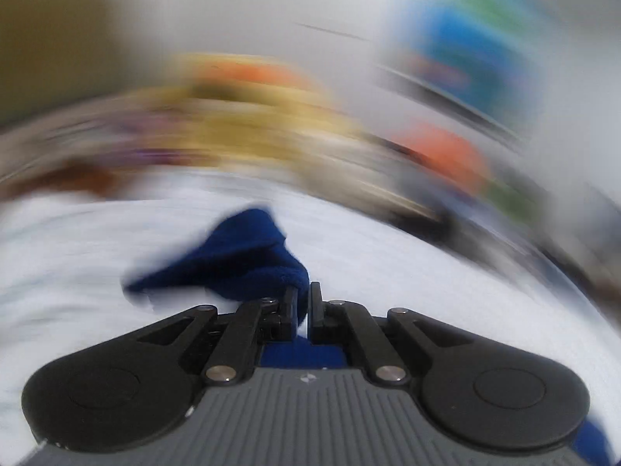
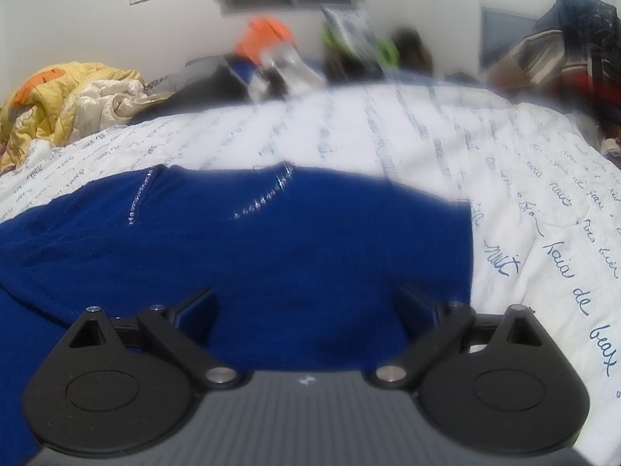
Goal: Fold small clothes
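Observation:
A dark blue knit top [image 2: 271,240] with lines of small rhinestones lies spread on a white bedspread [image 2: 427,136] with blue handwriting print. My right gripper [image 2: 310,303] is open, low over the top's near part, its fingers wide apart on the blue cloth. In the left wrist view, which is blurred by motion, my left gripper [image 1: 304,303] is shut on a bunched fold of the blue top [image 1: 248,260] and holds it above the white bedspread [image 1: 407,272].
A yellow and orange quilt [image 2: 66,97] is heaped at the bed's far left. Dark bags, an orange thing [image 2: 264,37] and other clutter line the far edge by the wall. A pile of dark cloth [image 2: 562,46] stands at the far right.

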Demonstrator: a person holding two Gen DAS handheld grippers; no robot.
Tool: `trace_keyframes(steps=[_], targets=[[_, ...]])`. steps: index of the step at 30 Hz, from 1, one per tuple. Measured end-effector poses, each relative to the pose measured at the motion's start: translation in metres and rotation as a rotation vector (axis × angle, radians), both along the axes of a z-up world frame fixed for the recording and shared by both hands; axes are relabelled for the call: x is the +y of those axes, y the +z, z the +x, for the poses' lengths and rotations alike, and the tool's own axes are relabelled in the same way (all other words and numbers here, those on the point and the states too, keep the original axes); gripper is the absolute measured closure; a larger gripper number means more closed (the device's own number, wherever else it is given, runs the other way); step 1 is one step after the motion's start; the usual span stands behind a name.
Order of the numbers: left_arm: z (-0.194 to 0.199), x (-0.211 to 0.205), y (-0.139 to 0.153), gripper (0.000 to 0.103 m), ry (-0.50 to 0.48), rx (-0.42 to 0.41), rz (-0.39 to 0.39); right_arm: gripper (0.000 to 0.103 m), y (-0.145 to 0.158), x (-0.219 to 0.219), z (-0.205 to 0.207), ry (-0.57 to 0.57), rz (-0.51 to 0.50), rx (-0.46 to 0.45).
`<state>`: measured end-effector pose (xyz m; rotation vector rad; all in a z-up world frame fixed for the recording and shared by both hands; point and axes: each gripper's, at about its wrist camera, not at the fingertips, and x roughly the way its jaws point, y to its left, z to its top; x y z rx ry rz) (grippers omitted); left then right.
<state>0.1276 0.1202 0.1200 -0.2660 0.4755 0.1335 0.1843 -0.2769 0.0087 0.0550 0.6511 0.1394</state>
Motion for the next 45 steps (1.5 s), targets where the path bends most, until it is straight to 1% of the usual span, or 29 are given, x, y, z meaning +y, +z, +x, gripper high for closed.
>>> trace_keyframes(steps=[1, 2, 4, 6, 7, 10, 12, 13, 14, 16, 18, 20, 22, 24, 26, 27, 28, 29, 30, 31, 33, 35, 37, 38, 39, 41, 42, 44, 45], targets=[[-0.004, -0.049, -0.002, 0.083, -0.239, 0.015, 0.048, 0.004, 0.0, -0.001, 0.0, -0.001, 0.011, -0.002], [-0.013, -0.089, -0.01, 0.08, -0.404, 0.017, 0.069, 0.004, 0.0, -0.004, 0.0, -0.002, 0.029, -0.004], [-0.026, -0.133, -0.032, 0.061, -0.575, 0.056, 0.094, 0.004, 0.001, -0.011, -0.001, -0.007, 0.079, -0.011], [-0.032, -0.143, -0.056, 0.02, -0.565, 0.103, 0.066, 0.004, 0.001, -0.019, -0.002, -0.015, 0.137, -0.021], [-0.035, -0.14, -0.068, 0.017, -0.535, 0.113, 0.035, 0.004, 0.001, -0.022, -0.003, -0.019, 0.162, -0.025], [-0.04, -0.118, -0.097, 0.018, -0.476, 0.133, -0.06, 0.004, 0.0, -0.029, -0.003, -0.022, 0.21, -0.032], [-0.045, -0.101, -0.112, 0.017, -0.439, 0.103, -0.127, 0.004, 0.0, -0.033, -0.002, -0.02, 0.237, -0.031], [-0.048, -0.091, -0.109, 0.012, -0.426, 0.081, -0.182, 0.004, 0.001, -0.037, -0.002, -0.017, 0.268, -0.028], [-0.051, -0.084, -0.108, 0.0, -0.396, 0.068, -0.213, 0.004, 0.002, -0.044, -0.001, -0.011, 0.315, -0.015], [-0.052, -0.08, -0.109, 0.0, -0.348, 0.071, -0.226, 0.004, 0.005, -0.066, 0.006, -0.022, 0.476, 0.044], [-0.052, -0.075, -0.109, 0.0, -0.354, 0.067, -0.254, 0.004, 0.007, -0.094, 0.018, -0.086, 0.691, 0.131], [-0.053, -0.073, -0.11, 0.0, -0.357, 0.066, -0.262, 0.004, 0.004, -0.114, 0.033, -0.158, 0.851, 0.21], [-0.051, -0.079, -0.11, 0.0, -0.359, 0.063, -0.264, 0.004, 0.001, -0.122, 0.047, -0.201, 0.921, 0.272], [-0.051, -0.08, -0.108, 0.0, -0.359, 0.061, -0.268, 0.005, 0.003, -0.123, 0.059, -0.231, 0.913, 0.304], [-0.05, -0.083, -0.11, 0.0, -0.358, 0.059, -0.27, 0.013, 0.006, -0.121, 0.067, -0.277, 0.899, 0.323], [-0.051, -0.083, -0.11, 0.0, -0.357, 0.059, -0.271, 0.029, 0.007, -0.12, 0.069, -0.294, 0.874, 0.326], [-0.051, -0.083, -0.112, 0.0, -0.357, 0.058, -0.272, 0.054, 0.007, -0.118, 0.071, -0.312, 0.839, 0.329], [-0.051, -0.083, -0.112, 0.0, -0.357, 0.058, -0.273, 0.067, 0.004, -0.118, 0.072, -0.333, 0.806, 0.331], [-0.052, -0.082, -0.111, 0.0, -0.357, 0.058, -0.273, 0.09, 0.002, -0.118, 0.073, -0.361, 0.776, 0.333], [-0.052, -0.082, -0.111, 0.0, -0.358, 0.058, -0.273, 0.093, -0.002, -0.125, 0.07, -0.37, 0.759, 0.33], [-0.051, -0.082, -0.111, 0.0, -0.358, 0.058, -0.273, 0.094, 0.004, -0.124, 0.066, -0.356, 0.728, 0.287], [-0.051, -0.082, -0.111, 0.0, -0.357, 0.058, -0.273, 0.094, 0.033, -0.114, 0.049, -0.259, 0.705, 0.132], [-0.051, -0.082, -0.111, 0.0, -0.358, 0.06, -0.277, 0.095, 0.06, -0.106, 0.022, -0.087, 0.713, -0.049], [-0.051, -0.082, -0.111, 0.0, -0.358, 0.06, -0.279, 0.095, 0.06, -0.104, 0.013, -0.058, 0.68, -0.075], [-0.051, -0.082, -0.111, 0.0, -0.358, 0.059, -0.28, 0.094, 0.05, -0.105, 0.01, -0.069, 0.631, -0.044], [-0.052, -0.083, -0.11, 0.0, -0.361, 0.061, -0.278, 0.088, 0.013, -0.117, 0.017, -0.144, 0.591, 0.14], [-0.053, -0.083, -0.107, 0.0, -0.362, 0.062, -0.276, 0.091, -0.002, -0.126, 0.018, -0.197, 0.603, 0.222], [-0.059, -0.08, -0.097, 0.001, -0.357, 0.045, -0.26, 0.077, -0.005, -0.145, 0.002, -0.21, 0.721, 0.149], [-0.061, -0.076, -0.088, 0.001, -0.351, 0.018, -0.254, 0.054, 0.0, -0.152, -0.005, -0.23, 0.726, 0.107]])
